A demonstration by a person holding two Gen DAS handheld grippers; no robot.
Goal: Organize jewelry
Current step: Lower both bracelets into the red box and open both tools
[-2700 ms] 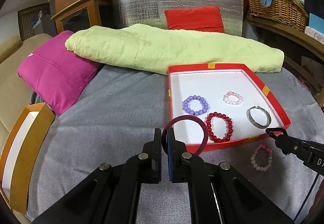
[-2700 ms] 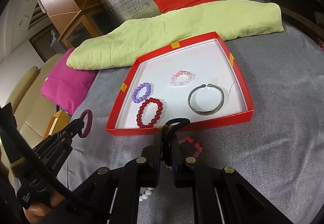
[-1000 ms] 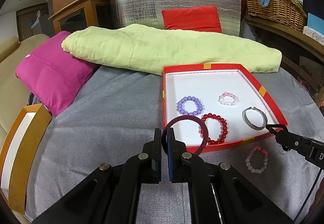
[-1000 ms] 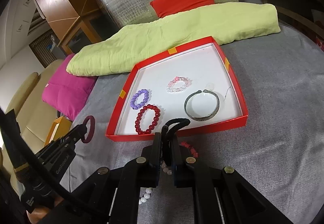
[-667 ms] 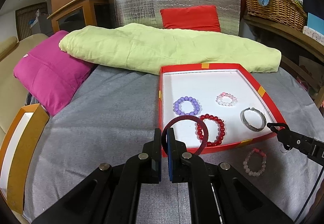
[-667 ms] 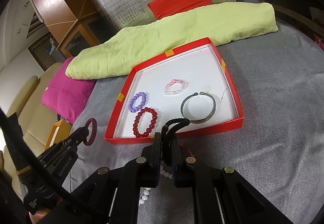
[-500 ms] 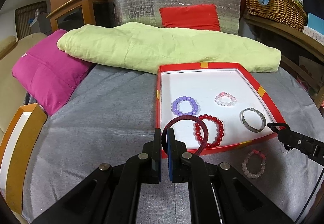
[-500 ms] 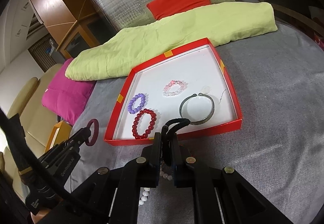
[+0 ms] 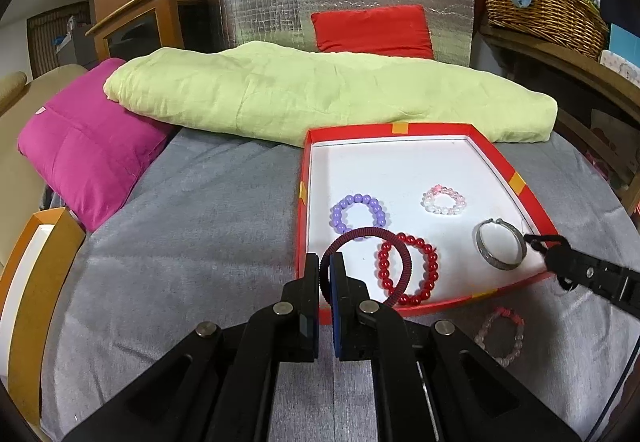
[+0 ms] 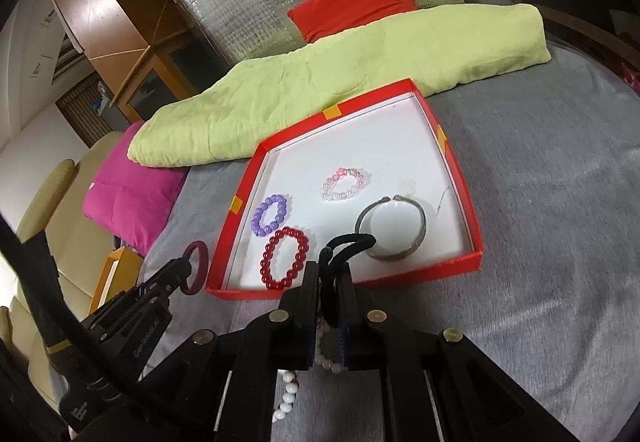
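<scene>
A red tray (image 9: 516,184) (image 10: 456,166) with a white floor lies on the grey cloth. In it are a purple bead bracelet (image 9: 359,213), a red bead bracelet (image 9: 408,269), a pink-white bead bracelet (image 9: 444,199) and a silver bangle (image 9: 500,249). My left gripper (image 9: 325,274) is shut on a maroon hair band (image 9: 366,266), held at the tray's near-left corner. My right gripper (image 10: 328,270) is shut on a black hair tie (image 10: 350,244), held over the tray's near rim. A pale bead bracelet (image 9: 502,336) lies on the cloth in front of the tray.
A rolled green blanket (image 9: 320,98) lies behind the tray, a magenta cushion (image 9: 88,150) at the left. An orange-rimmed box (image 9: 36,282) sits at the left edge. A wicker basket (image 9: 540,14) stands on a shelf at the right. White beads (image 10: 286,398) lie under my right gripper.
Both grippers have kept their hold. The left gripper has shifted right, so the maroon band now hangs over the tray's near-left corner. The right gripper has pulled back slightly.
</scene>
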